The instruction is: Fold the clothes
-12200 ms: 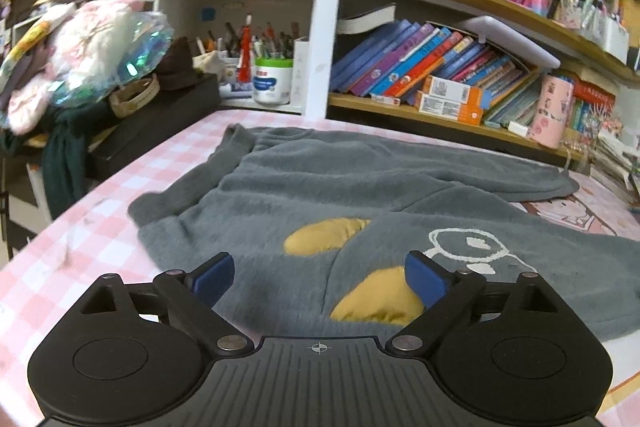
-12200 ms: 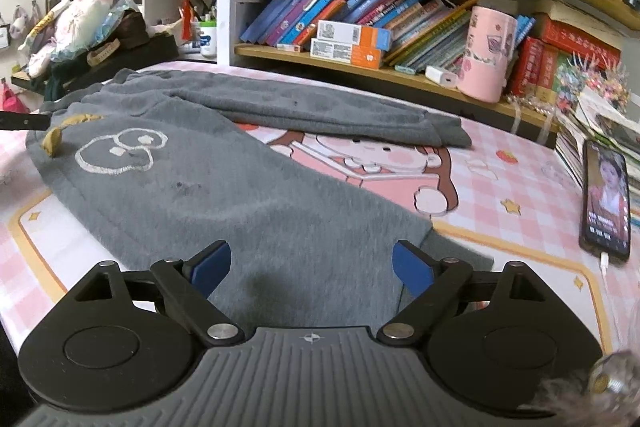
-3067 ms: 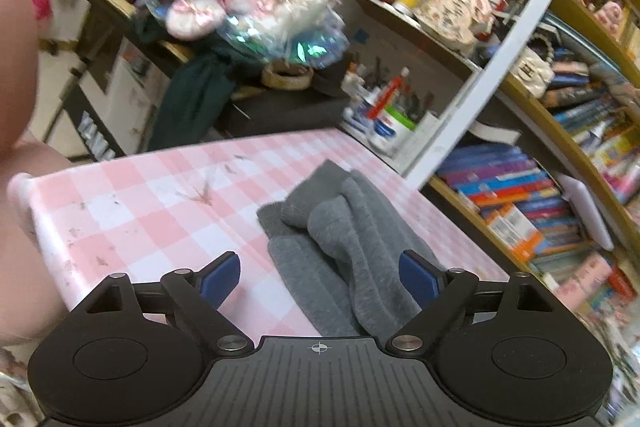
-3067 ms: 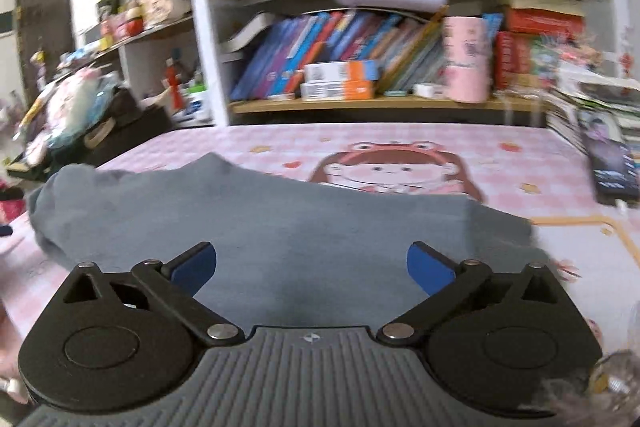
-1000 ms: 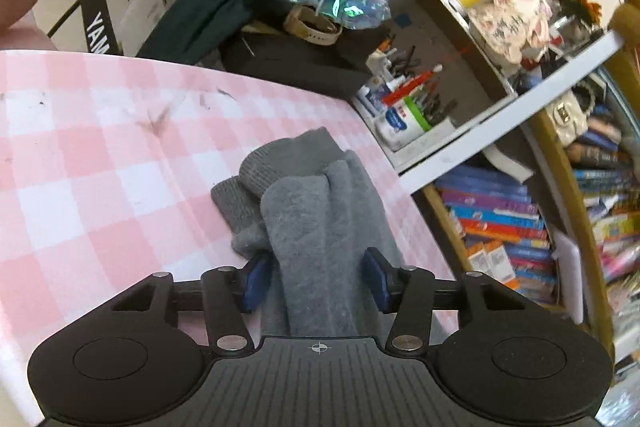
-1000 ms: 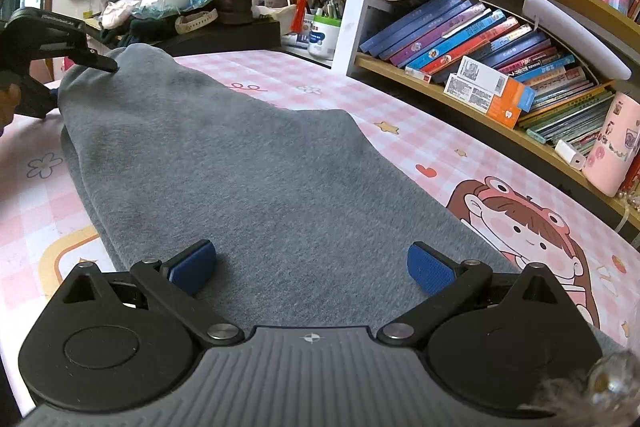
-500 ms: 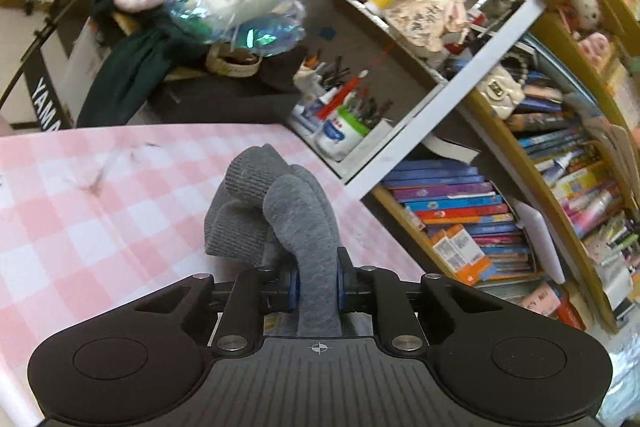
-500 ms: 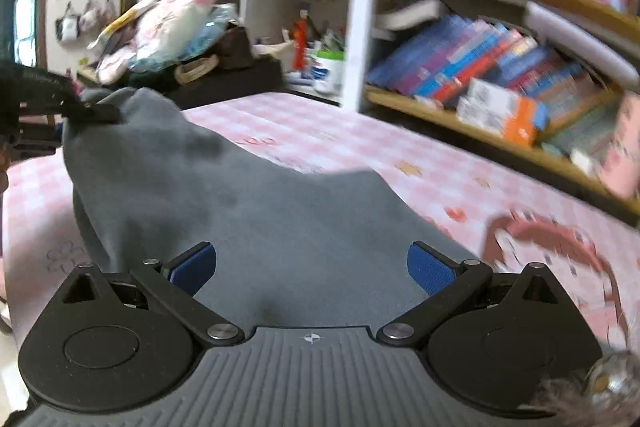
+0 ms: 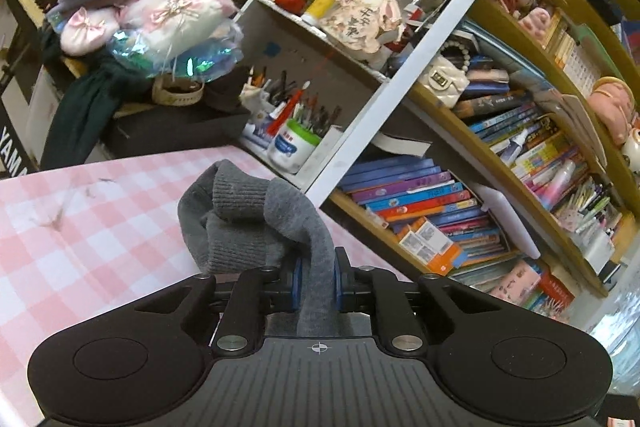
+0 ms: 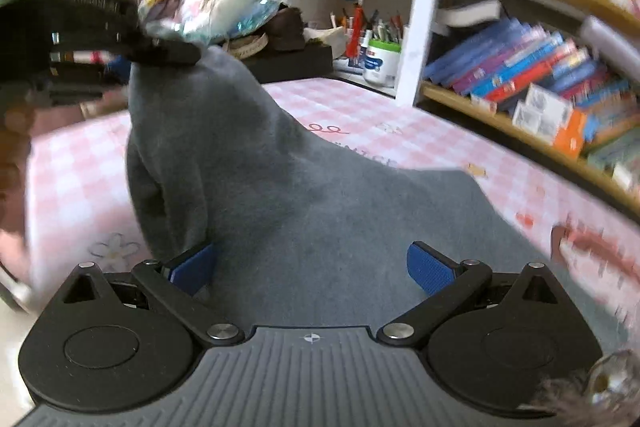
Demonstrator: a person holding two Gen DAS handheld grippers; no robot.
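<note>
A grey sweater [image 10: 304, 195] lies on the pink checked table [image 10: 384, 123], its left end pulled up into a peak. My left gripper [image 9: 315, 283] is shut on that bunched end of the grey sweater [image 9: 256, 223], with ribbed cuffs sticking out past the fingers. In the right wrist view the left gripper [image 10: 160, 53] shows at the top of the peak. My right gripper [image 10: 310, 267] is open low over the sweater's body, with cloth between its blue pads [image 10: 428, 269].
Bookshelves [image 9: 460, 211] full of books line the table's far side. A white tub of pens [image 9: 292, 143] stands at the back. A pile of soft toys and bags [image 9: 148, 23] sits on a side unit at the left. Bare table [image 9: 80, 227] lies left of the sweater.
My left gripper has closed on the sweater's end and lifted it well off the table, raising the cloth into a peak. My right gripper stays open over the sweater and has swung left.
</note>
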